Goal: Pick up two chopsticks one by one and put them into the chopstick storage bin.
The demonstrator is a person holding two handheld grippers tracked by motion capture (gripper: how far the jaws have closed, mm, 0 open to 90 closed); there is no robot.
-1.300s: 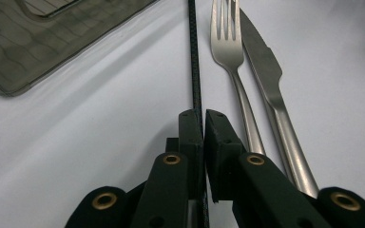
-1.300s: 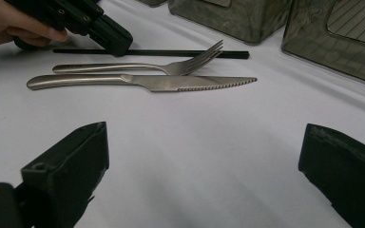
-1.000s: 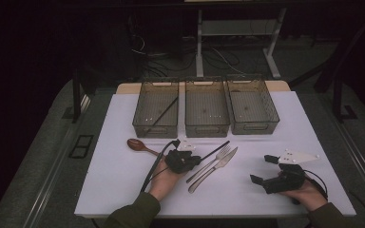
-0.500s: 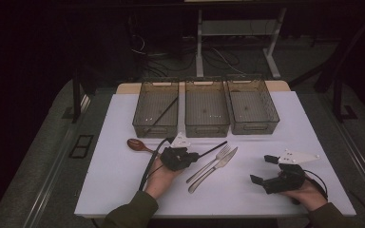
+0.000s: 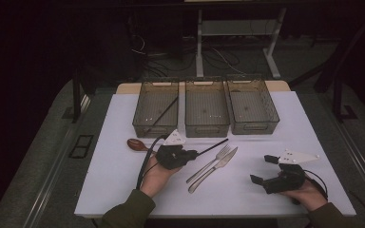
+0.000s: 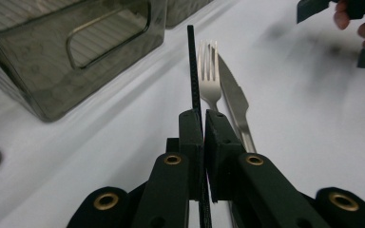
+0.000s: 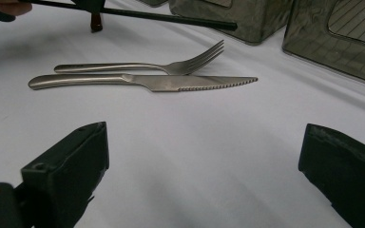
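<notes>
My left gripper (image 5: 192, 153) (image 6: 202, 114) is shut on a thin black chopstick (image 5: 214, 146) (image 6: 192, 66), which points toward the middle bin (image 5: 206, 108). Just right of it a steel fork (image 5: 211, 162) (image 6: 208, 71) and knife (image 5: 216, 168) (image 6: 235, 102) lie side by side on the white table. My right gripper (image 5: 264, 168) (image 7: 204, 156) rests open near the front right, its jaws wide apart with nothing between them. From there the fork (image 7: 171, 66), knife (image 7: 147, 81) and held chopstick (image 7: 171, 18) lie ahead.
Three smoky plastic bins stand in a row at the back: left bin (image 5: 156, 109) holding another black chopstick (image 5: 164, 111), middle bin, right bin (image 5: 253, 107). A wooden spoon (image 5: 135, 144) lies left of my left gripper. The table edge (image 5: 218, 211) runs close to the person's forearms.
My left gripper has shifted slightly left and away with the chopstick still clamped in it. The right gripper, fork and knife have not moved.
</notes>
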